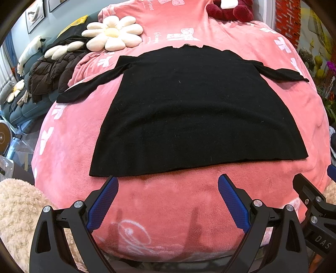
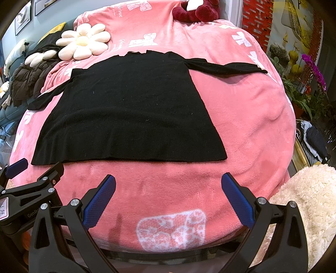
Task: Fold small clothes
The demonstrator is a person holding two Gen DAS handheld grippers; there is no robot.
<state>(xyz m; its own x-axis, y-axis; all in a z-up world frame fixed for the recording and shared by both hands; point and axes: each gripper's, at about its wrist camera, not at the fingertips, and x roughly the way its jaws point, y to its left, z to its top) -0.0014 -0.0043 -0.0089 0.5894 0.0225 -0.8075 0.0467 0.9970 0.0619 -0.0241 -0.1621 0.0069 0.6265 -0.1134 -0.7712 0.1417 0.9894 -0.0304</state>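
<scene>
Nearest the cameras, both grippers hang side by side over the near edge of the pink blanket (image 1: 168, 201). The left gripper (image 1: 168, 182) has its 2 blue-padded fingers (image 1: 105, 199) spread wide and holds nothing; its left fingertip sits just at the sweater's near-left hem corner, though whether it touches the cloth is hard to tell. The right gripper (image 2: 168, 182) is likewise spread and empty, its tips short of the hem. A cream fleece throw (image 2: 304, 210) lies at the near right.

Beyond the fingertips, the black sweater (image 1: 189, 109) lies flat and face down or face up, which cannot be told, on the blanket, hem nearest, neckline farthest. Its 2 sleeves stretch out to either side: the left sleeve (image 1: 90, 88) angles toward the near left, the right sleeve (image 2: 226, 68) runs out to the far right.

The knit looks thin, soft and light, so it will likely drape and sag from any pinch point rather than hold a shape, and the plush blanket beneath may drag on it. A sensible hold would be the 2 hem corners, or a sleeve cuff with the shoulder seam, pinching both layers together so the fold stays even.

Farther off, a daisy-shaped cushion (image 1: 113, 33) rests by the far left, with a dark red plush (image 1: 229, 10) at the far end.
</scene>
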